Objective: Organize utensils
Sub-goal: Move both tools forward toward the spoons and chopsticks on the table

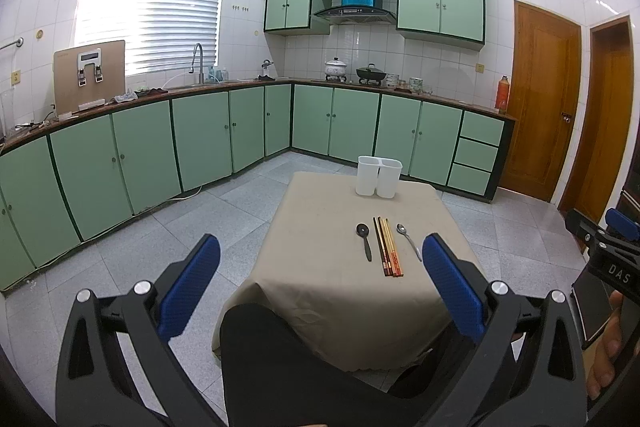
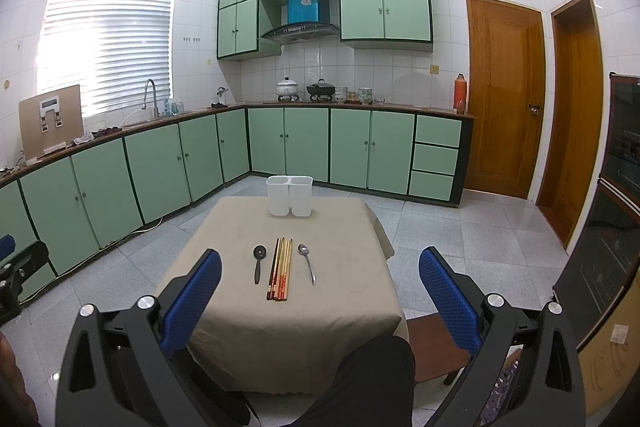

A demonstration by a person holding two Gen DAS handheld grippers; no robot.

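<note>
Wooden chopsticks (image 2: 279,269) beyond spread right claw (image 2: 320,301)

On the table (image 2: 340,307), 2 joined bins (image 2: 289,195) stand side by side at the far edge. Nearer lies a row: a ladle (image 2: 258,263) at left, chopsticks (image 2: 280,269) bundled in the middle, a spoon (image 2: 307,262) at right, each just apart, handles toward the near edge. A knee (image 2: 368,379) sits before the table.

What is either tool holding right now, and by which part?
Nothing. The left tool and right tool are both open and empty; the spoons and chopsticks lie on the table.
</note>
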